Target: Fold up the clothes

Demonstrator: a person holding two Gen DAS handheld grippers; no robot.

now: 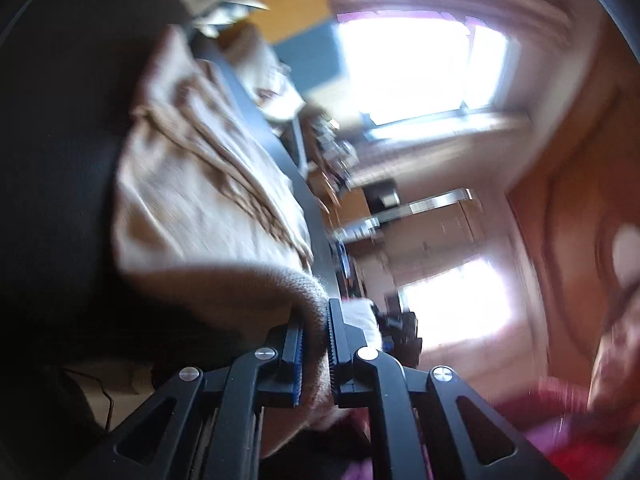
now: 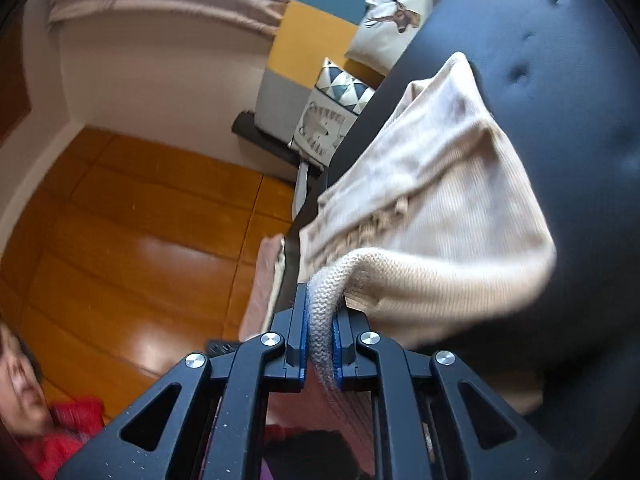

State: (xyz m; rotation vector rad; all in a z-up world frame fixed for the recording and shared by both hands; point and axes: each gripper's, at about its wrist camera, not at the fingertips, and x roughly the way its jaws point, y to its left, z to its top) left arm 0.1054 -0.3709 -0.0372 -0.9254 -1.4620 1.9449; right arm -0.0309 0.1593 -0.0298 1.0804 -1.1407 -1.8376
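A beige knitted sweater point(image 2: 432, 208) is held up by both grippers over a dark tufted sofa point(image 2: 540, 60). The left gripper point(image 1: 316, 344) is closed on a thick ribbed edge of the sweater, which is pinched between its blue-lined pads; the rest of the garment is seen bunched in folds beyond the jaws, against the dark upholstery. The right gripper point(image 2: 320, 340) is likewise clamped on a rolled ribbed hem, with the knit passing down between the fingers. The sweater's body is draped to the right of that gripper, partly over the sofa. Patterned cushions point(image 2: 332, 120) are noted beside the sofa's end, above a glossy wooden floor point(image 2: 132, 232). A person in a red garment point(image 2: 60, 436) is partly visible at the lower left of the right wrist view.
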